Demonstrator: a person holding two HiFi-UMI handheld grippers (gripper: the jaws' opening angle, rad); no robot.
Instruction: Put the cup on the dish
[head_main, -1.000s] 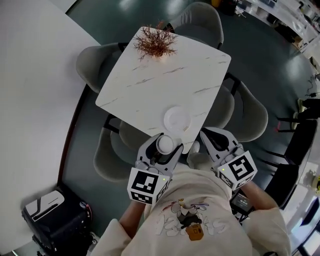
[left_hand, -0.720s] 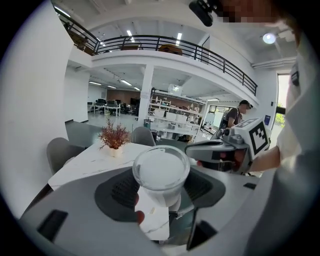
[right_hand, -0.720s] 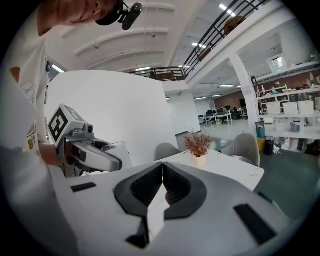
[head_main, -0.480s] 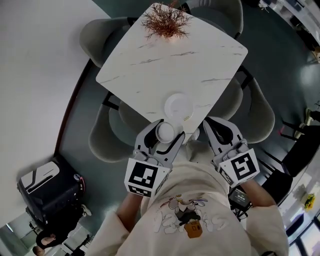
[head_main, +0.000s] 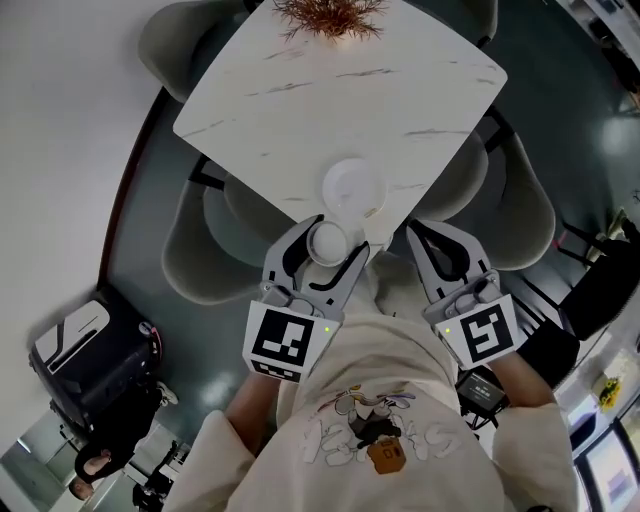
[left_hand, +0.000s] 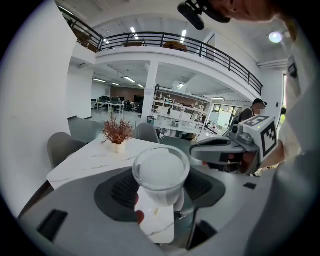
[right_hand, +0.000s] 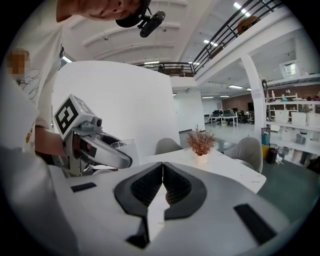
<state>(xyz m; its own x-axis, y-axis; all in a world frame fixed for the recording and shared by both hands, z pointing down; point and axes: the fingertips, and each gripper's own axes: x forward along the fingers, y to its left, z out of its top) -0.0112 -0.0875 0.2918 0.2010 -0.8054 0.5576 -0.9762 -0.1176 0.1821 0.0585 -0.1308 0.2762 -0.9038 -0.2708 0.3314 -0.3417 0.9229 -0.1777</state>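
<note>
The left gripper clamps the cup near the dish on the table, while the right gripper hovers alongside, jaws pressed together, empty.

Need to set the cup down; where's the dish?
Head view: the dish sits at the near corner of the table, just beyond the cup in the left tool.

We see a white marbled table ringed by grey padded chairs on a dark teal floor beside a curved white wall, and, higher up, a black-railed mezzanine under bright ceiling strip lights.
</note>
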